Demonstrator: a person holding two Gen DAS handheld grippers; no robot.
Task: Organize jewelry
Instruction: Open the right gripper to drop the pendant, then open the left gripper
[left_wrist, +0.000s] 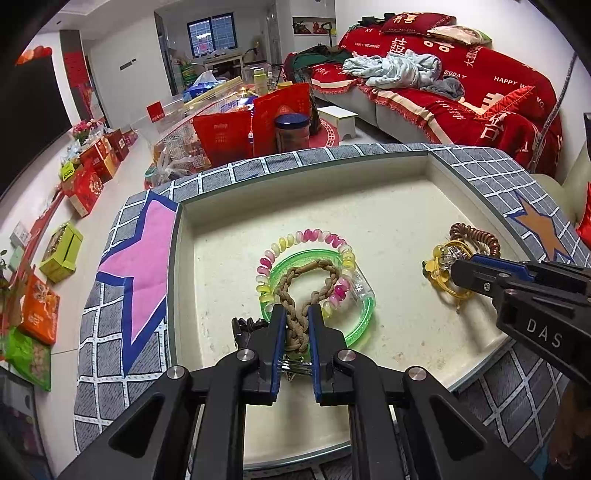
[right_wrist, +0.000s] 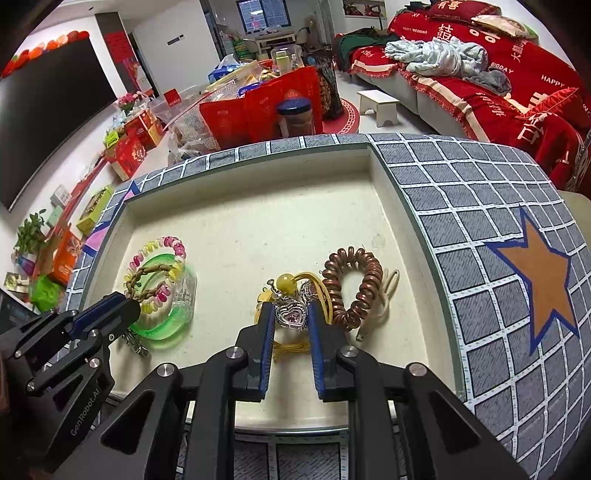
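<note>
A cream tray (left_wrist: 388, 206) holds the jewelry. My left gripper (left_wrist: 296, 314) is shut on a tan braided cord bracelet (left_wrist: 310, 275), which lies over a clear green bangle (left_wrist: 364, 321) and a pink-yellow bead bracelet (left_wrist: 306, 236). My right gripper (right_wrist: 291, 314) is shut on a silver heart pendant (right_wrist: 292, 314), among yellow cord with an amber bead (right_wrist: 286, 278). A brown coil bracelet (right_wrist: 364, 280) and a cream cord (right_wrist: 388, 295) lie just right of it. The right gripper also shows in the left wrist view (left_wrist: 458, 271).
The tray sits on a grey grid cloth (right_wrist: 480, 206) with an orange star (right_wrist: 543, 280) and a pink star (left_wrist: 144, 266). A small metal clip (right_wrist: 136, 345) lies by the green bangle. Red boxes, bags and a red sofa (left_wrist: 480, 85) stand beyond.
</note>
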